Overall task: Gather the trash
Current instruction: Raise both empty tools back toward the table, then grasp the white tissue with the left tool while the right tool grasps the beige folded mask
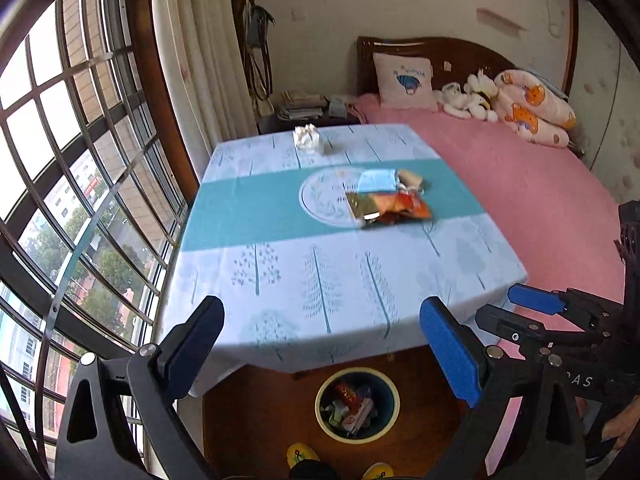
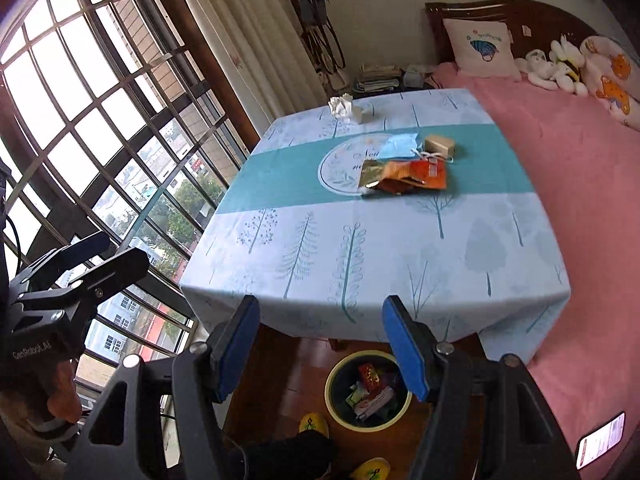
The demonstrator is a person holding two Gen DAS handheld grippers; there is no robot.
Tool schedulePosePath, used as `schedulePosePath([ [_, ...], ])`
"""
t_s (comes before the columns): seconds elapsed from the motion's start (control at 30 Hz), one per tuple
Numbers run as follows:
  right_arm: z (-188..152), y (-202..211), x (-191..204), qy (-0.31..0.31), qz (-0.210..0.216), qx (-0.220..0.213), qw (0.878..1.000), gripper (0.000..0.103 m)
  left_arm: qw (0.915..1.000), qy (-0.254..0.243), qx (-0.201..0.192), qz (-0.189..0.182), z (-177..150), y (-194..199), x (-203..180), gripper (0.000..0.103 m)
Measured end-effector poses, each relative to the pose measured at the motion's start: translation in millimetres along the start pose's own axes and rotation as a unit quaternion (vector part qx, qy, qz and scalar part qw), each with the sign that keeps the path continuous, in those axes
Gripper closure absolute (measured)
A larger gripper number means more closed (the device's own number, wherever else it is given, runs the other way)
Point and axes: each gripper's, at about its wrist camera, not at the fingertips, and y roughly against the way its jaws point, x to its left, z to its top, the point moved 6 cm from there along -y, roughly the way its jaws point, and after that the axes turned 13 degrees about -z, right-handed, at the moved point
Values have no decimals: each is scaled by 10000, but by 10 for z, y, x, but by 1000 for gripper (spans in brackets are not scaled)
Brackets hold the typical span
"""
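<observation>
Evidently a fresh pick-up is about to start: both grippers hang above the near edge of the table (image 1: 280,280), well apart from what is left on it. The left gripper (image 1: 320,344) has its jaws wide apart and empty, and the right gripper (image 2: 320,344) likewise stands open with nothing between its pads. On the teal band lie a snack wrapper (image 2: 404,178), a blue mask (image 2: 398,146) and a small tan box (image 2: 439,146), close together, the wrapper touching the mask. A crumpled tissue (image 2: 344,108) sits apart near the far edge. The bin (image 2: 332,396) on the floor below already holds wrappers. Next, I judge, one gripper must reach forward and down to the wrapper, close on an edge, then carry it back over the bin
</observation>
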Motion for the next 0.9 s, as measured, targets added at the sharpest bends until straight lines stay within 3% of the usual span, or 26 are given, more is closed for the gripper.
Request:
schedulePosePath([
  [0.2, 324, 7, -74, 108, -98, -254, 9996, 39, 9997, 63, -215, -3, 321, -44, 33, 6],
  [0.47, 853, -314, -237, -82, -341, -271, 9990, 39, 9998, 42, -170, -130, 827, -538, 229, 6],
  [0.67, 1377, -754, -345, -370, -650, -231, 9969, 39, 9991, -82, 87, -409, 1473, -1272, 514, 6],
  [0.9, 2110, -1482, -566, -1119, -1046, -11, 9882, 39, 9954, -349, 528, -714, 2377, -2378, 929, 5],
])
